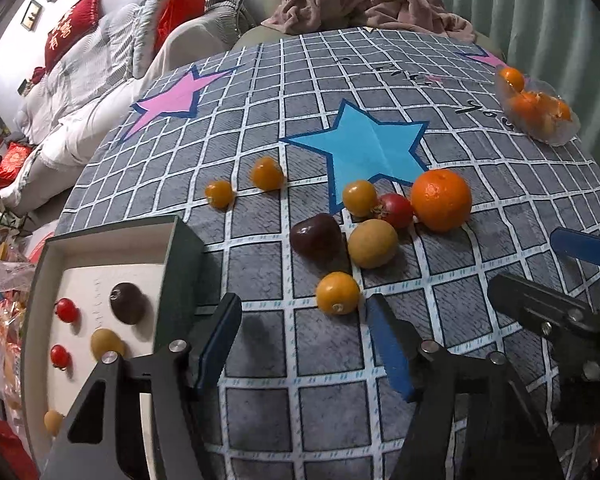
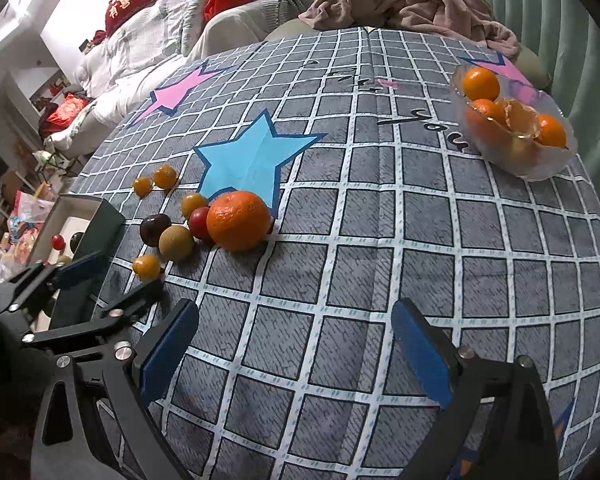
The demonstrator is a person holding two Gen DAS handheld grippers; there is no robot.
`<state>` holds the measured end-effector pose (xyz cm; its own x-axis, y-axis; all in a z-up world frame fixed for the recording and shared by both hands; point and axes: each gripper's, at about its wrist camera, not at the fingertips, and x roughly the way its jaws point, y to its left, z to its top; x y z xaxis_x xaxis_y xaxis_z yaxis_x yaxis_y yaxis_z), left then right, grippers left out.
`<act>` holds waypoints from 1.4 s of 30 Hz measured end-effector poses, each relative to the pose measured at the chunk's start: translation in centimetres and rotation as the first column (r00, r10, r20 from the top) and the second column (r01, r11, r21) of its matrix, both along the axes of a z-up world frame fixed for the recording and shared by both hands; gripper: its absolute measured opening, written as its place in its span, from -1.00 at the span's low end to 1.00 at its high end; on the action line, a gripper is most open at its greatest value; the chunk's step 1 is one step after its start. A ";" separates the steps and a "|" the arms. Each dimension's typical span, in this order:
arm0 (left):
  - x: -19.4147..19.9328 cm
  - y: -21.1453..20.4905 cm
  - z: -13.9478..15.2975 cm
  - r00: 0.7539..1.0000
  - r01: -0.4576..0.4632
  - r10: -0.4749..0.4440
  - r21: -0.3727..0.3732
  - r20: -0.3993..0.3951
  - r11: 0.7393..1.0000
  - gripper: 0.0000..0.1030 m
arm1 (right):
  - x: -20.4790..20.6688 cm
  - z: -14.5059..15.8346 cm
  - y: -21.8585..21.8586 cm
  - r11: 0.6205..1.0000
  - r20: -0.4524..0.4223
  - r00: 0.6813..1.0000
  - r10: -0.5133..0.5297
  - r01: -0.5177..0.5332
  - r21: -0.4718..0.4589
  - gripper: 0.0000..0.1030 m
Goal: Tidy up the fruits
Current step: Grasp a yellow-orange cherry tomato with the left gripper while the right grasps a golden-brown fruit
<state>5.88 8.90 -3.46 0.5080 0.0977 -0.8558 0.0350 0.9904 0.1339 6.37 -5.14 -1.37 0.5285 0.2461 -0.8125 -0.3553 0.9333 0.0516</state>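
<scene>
Loose fruit lies on the checked tablecloth: a big orange (image 1: 441, 199) (image 2: 238, 220), a red fruit (image 1: 396, 210), a dark plum (image 1: 316, 235), a tan round fruit (image 1: 373, 243) and several small yellow-orange fruits, the nearest (image 1: 337, 293) (image 2: 146, 267). My left gripper (image 1: 304, 340) is open and empty, just short of that nearest fruit. My right gripper (image 2: 296, 344) is open and empty over bare cloth, to the right of the pile. A dark box (image 1: 182, 256) (image 2: 108, 216) at the left holds several small fruits.
A clear glass bowl (image 2: 540, 168) (image 1: 556, 136) of oranges and peel stands at the far right of the table. A pink blanket (image 2: 412, 0) lies on a chair behind the table. A sofa with red cushions (image 1: 72, 28) stands at the left.
</scene>
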 end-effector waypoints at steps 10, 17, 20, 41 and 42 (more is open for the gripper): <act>0.3 -1.1 0.0 0.998 0.063 -0.062 -0.046 0.030 0.997 -0.41 | 0.6 -0.3 1.8 0.996 -0.031 0.997 0.070 -0.068 0.057 0.90; 0.1 -1.0 0.0 0.997 0.070 -0.068 -0.056 0.043 0.996 -0.54 | 1.2 -0.5 2.3 0.997 -0.021 0.998 0.064 -0.063 0.047 0.90; -0.4 -0.3 0.0 0.998 0.057 -0.055 -0.065 0.041 0.996 -0.54 | 1.0 -0.4 2.4 0.995 -0.032 0.996 0.080 -0.078 0.057 0.90; -5.7 3.1 -0.3 0.997 -0.062 0.069 -0.136 0.044 0.989 -0.54 | 0.3 -1.9 10.2 0.985 0.052 0.985 0.166 -0.164 -0.051 -0.31; -5.7 3.1 -0.3 0.997 -0.064 0.071 -0.140 0.043 0.988 -0.54 | 0.4 -1.9 10.1 0.986 0.052 0.986 0.160 -0.157 -0.046 -0.43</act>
<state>0.14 12.03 -3.78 0.5450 0.0159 -0.8383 -0.0357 0.9994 -0.0043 6.78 4.98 -3.27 0.5299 0.2971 -0.7943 -0.5001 0.8659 -0.0098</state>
